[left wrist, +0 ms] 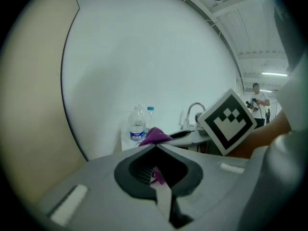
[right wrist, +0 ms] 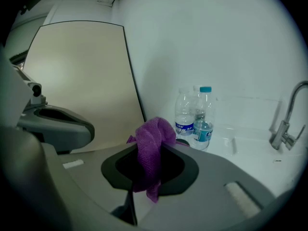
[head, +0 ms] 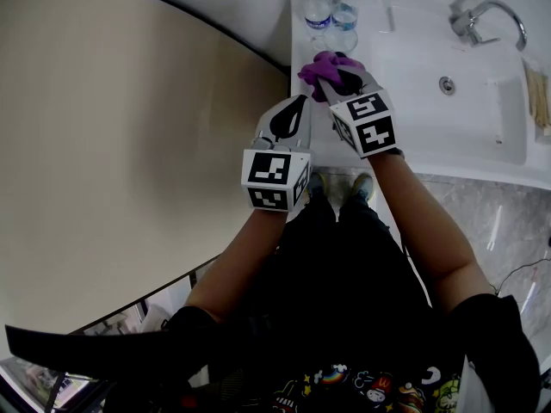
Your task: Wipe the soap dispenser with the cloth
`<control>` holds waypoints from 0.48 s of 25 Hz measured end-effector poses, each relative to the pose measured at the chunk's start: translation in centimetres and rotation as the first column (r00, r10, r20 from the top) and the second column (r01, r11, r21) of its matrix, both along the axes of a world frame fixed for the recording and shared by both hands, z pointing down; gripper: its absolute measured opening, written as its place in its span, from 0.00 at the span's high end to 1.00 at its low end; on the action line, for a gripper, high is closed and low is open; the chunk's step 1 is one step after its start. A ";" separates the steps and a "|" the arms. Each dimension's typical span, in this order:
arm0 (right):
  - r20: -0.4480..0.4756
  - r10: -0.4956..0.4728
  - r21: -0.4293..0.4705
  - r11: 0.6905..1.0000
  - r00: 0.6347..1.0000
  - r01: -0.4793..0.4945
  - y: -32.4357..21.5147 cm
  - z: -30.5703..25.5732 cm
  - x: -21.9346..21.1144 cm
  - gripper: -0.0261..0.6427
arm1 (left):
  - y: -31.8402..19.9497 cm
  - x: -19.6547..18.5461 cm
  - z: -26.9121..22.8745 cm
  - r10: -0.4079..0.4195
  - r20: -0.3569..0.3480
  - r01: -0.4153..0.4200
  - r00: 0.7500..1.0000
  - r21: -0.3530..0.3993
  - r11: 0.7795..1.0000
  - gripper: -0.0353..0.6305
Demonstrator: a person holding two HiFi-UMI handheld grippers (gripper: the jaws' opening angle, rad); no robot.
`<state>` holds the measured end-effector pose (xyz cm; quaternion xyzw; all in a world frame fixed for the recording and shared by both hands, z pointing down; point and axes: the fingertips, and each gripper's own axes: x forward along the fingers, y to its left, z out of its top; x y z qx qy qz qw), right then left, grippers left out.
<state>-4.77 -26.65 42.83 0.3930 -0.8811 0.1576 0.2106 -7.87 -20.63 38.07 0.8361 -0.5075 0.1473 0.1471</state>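
My right gripper (head: pixel 331 76) is shut on a purple cloth (head: pixel 327 63), holding it over the white counter's left end. In the right gripper view the purple cloth (right wrist: pixel 150 141) bunches above the closed tips of my right gripper (right wrist: pixel 151 148) and a tail hangs down between the jaws. My left gripper (head: pixel 300 101) hovers just left of it, jaws together with nothing between them. In the left gripper view my left gripper (left wrist: pixel 155 147) points at the cloth (left wrist: pixel 155 136). I cannot make out a soap dispenser in any view.
Two plastic water bottles (head: pixel 331 11) stand at the counter's back left corner, just beyond the cloth. A white sink basin (head: pixel 465 119) with a chrome faucet (head: pixel 482 15) lies to the right. A beige wall panel (head: pixel 129 144) lies on the left. A person (left wrist: pixel 260 97) stands far off.
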 end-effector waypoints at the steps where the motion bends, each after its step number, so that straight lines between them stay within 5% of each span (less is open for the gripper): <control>1: -0.001 -0.003 -0.012 1.000 1.000 0.003 0.2 0.6 -0.2 0.83 | -0.1 -0.1 0.0 0.001 0.000 -0.001 1.000 0.000 1.000 0.95; 12: -0.019 -0.006 -0.144 0.990 1.000 0.003 2.1 7.0 -0.9 0.83 | 0.6 -2.0 1.8 0.011 0.016 -0.010 1.000 -0.042 0.999 0.95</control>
